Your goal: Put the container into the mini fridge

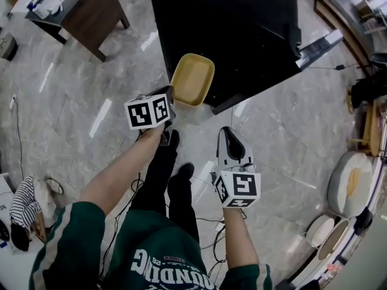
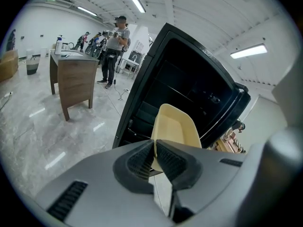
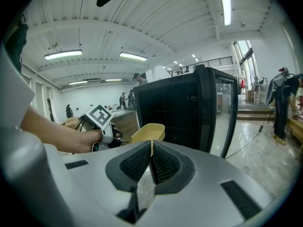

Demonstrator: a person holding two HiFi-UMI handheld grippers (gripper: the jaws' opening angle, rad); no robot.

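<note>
A shallow yellow container (image 1: 192, 79) hangs in the air just in front of the black mini fridge (image 1: 230, 29). My left gripper (image 1: 171, 99) is shut on its near rim. In the left gripper view the jaws (image 2: 155, 151) pinch the rim of the container (image 2: 176, 126), which is tipped towards the dark inside of the fridge (image 2: 189, 86). The fridge door (image 1: 319, 45) stands swung open at the right. My right gripper (image 1: 227, 133) is lower and to the right, shut with nothing in it. The right gripper view shows the container (image 3: 148, 132) and fridge (image 3: 175, 108) beyond the jaws (image 3: 151, 148).
A wooden desk (image 1: 84, 8) stands at the back left. Cables trail over the marble floor (image 1: 72, 113) near my feet (image 1: 178, 180). Round cushions (image 1: 351, 183) and furniture line the right side. Several people (image 2: 116, 41) stand far behind the desk.
</note>
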